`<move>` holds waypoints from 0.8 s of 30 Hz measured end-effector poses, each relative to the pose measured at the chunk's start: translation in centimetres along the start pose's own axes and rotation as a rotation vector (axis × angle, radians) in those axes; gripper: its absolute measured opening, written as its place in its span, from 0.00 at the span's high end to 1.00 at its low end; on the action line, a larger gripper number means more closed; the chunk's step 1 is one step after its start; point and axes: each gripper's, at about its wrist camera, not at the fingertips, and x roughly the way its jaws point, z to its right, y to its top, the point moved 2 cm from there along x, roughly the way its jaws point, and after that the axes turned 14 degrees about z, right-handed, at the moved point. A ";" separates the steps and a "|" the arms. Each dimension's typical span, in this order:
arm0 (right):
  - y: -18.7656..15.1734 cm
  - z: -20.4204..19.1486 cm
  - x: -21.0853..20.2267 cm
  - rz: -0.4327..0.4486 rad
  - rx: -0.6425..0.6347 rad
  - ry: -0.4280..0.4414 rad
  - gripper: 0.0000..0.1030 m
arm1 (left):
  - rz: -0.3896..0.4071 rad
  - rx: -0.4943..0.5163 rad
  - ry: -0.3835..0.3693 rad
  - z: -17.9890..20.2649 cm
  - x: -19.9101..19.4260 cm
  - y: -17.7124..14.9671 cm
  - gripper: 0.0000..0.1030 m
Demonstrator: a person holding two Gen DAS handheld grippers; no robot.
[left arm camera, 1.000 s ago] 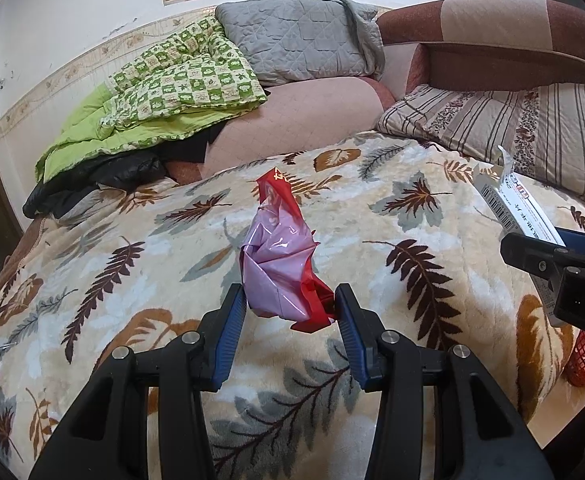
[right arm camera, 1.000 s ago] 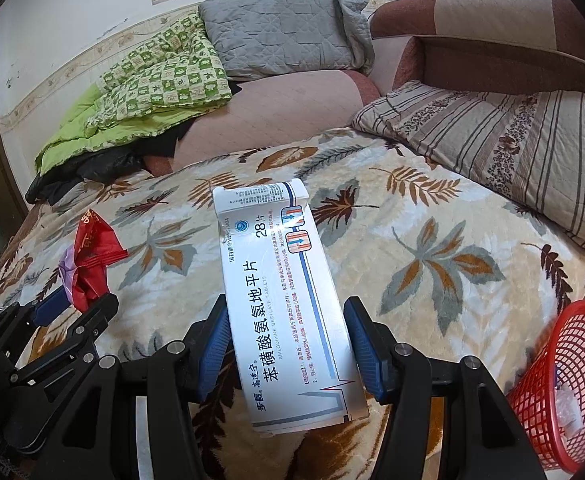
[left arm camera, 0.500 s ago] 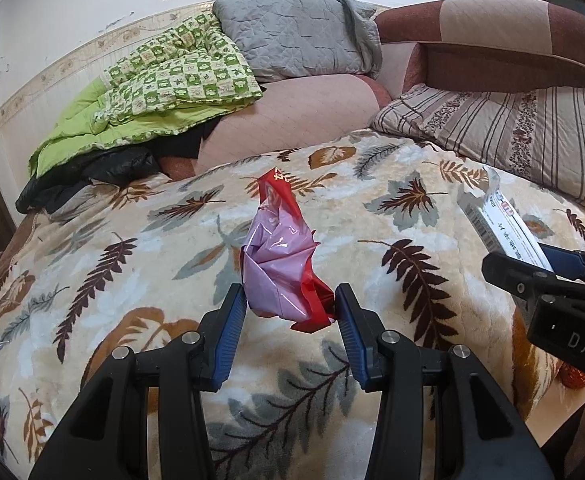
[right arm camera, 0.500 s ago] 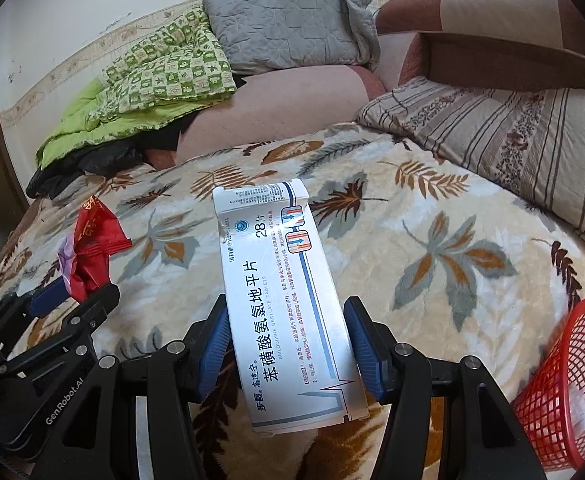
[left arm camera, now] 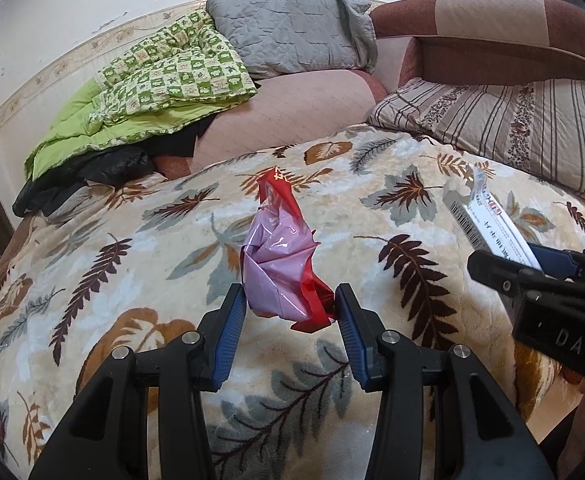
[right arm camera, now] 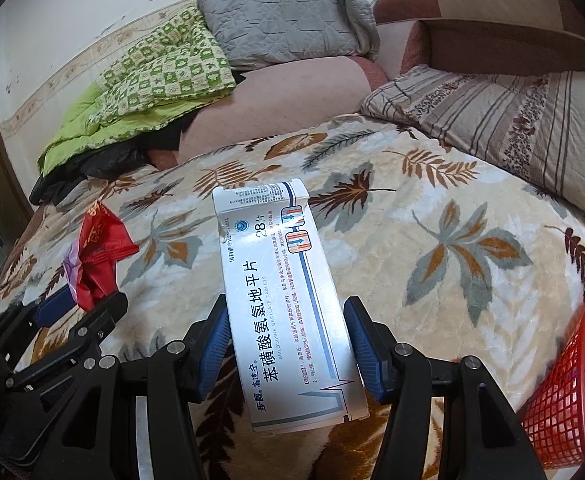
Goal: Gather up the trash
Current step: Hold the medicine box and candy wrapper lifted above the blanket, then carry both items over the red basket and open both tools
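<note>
Over on the left, the left gripper (left arm camera: 290,308) has its blue pads pinched on a crumpled red and pink plastic wrapper (left arm camera: 280,268), which sticks up between the fingers above the leaf-print blanket (left arm camera: 132,264). From the right wrist view the same wrapper (right arm camera: 94,256) shows at the left edge, clamped in the black frame of that gripper. Moving across, the right gripper (right arm camera: 288,344) is squeezed on a flattened white medicine box (right arm camera: 288,300), printed side up, its torn flap pointing away toward the pillows. In the left wrist view that box (left arm camera: 488,224) pokes up at the right, just beside the wrapper hand but not touching it. Both pieces of trash are held above the bed, clear of the blanket. Behind them a green checked quilt (left arm camera: 164,80) and a grey pillow (left arm camera: 288,32) are piled against the wall, and a striped pillow (right arm camera: 512,120) lies to the right. At the far right edge sits a red mesh basket (right arm camera: 572,384), beside the bed.
</note>
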 end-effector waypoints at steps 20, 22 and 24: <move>4.3 8.5 -8.2 0.128 0.205 -0.053 0.41 | 0.039 0.043 -0.090 2.0 -2.1 2.5 0.56; 4.5 10.4 -9.7 0.146 0.225 -0.081 0.41 | 0.039 0.045 -0.121 3.2 -2.5 3.2 0.56; 4.7 12.2 -11.3 0.164 0.242 -0.107 0.41 | 0.046 0.044 -0.154 4.4 -3.0 4.1 0.56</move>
